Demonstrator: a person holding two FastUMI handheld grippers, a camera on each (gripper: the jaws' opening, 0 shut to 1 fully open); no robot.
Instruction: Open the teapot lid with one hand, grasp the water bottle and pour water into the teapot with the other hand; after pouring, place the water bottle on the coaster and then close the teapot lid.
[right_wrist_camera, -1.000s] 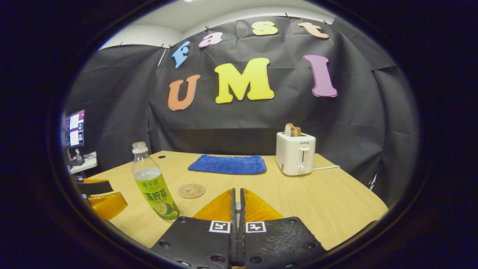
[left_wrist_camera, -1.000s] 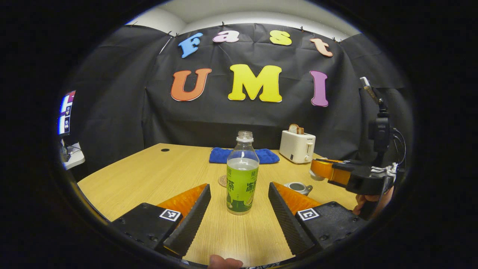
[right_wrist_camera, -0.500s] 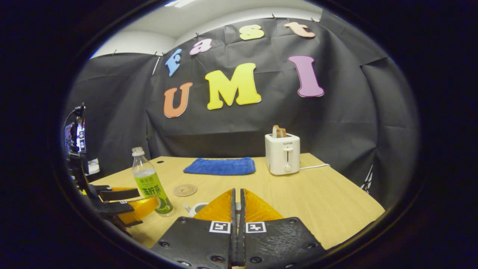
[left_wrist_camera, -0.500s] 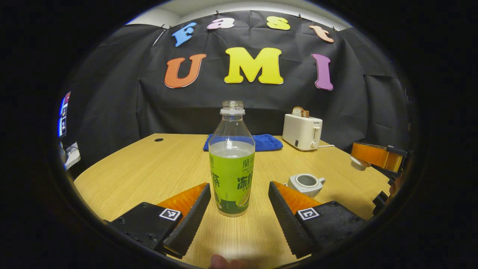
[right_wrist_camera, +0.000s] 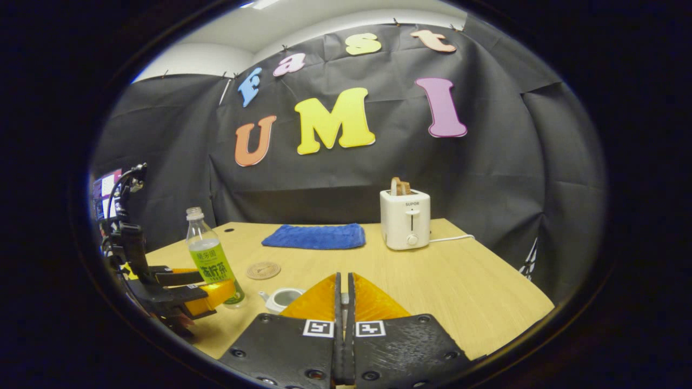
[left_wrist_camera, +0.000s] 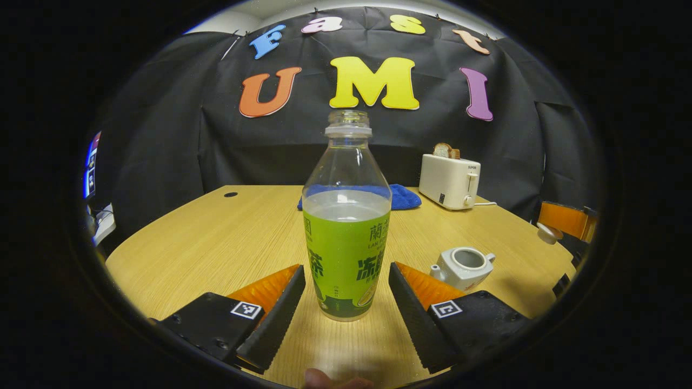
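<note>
Closer now, the left claw (left_wrist_camera: 346, 302) sits spread around the water bottle (left_wrist_camera: 346, 227). Next it may squeeze. At 3 o'clock, the right claw (right_wrist_camera: 341, 302) pinches the lid (left_wrist_camera: 549, 233).

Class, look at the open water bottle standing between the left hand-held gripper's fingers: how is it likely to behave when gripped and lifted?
The water bottle looks like thin clear plastic, so it may dent under a firm squeeze. It is capless and over half full, so tilting could spill it. Tall on a narrow base, it may tip if nudged high.

clear plastic bottle (left_wrist_camera: 346, 216), wood-grain table (left_wrist_camera: 216, 237)
</note>
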